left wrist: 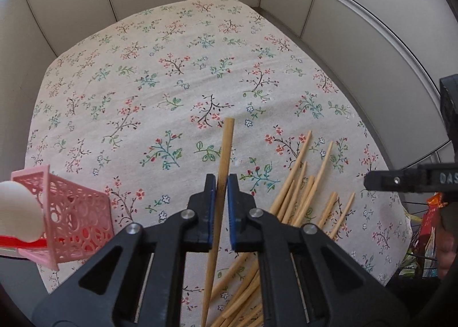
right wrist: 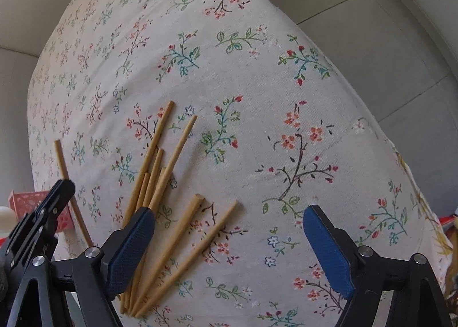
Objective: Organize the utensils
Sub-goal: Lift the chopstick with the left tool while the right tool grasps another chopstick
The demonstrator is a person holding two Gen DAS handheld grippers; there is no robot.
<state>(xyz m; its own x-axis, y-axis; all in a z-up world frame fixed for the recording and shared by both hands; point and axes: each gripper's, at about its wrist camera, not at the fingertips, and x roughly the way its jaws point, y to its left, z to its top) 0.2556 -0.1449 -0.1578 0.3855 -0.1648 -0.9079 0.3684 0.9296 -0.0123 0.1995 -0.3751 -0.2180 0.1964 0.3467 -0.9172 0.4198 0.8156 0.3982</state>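
Left gripper (left wrist: 220, 192) is clamping one light, stiff, slippery bamboo chopstick (left wrist: 223, 155) mid-shaft, right gripper (right wrist: 229, 229) hanging spread over remaining bamboo chopsticks (right wrist: 160, 172), pink lattice plastic basket (left wrist: 77, 218) near left.

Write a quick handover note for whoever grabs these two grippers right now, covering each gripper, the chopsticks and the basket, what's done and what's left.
Left gripper: shut on one chopstick, raised over the tablecloth.
Right gripper: open, empty, hovering over the loose chopsticks.
Pink basket: at the table's left edge, tilted; a white spoon-like utensil is at it, though whether it sits inside is unclear.
Done: one chopstick picked up.
Left: probably put the held chopstick in the basket, then gather the pile lying on the cloth.
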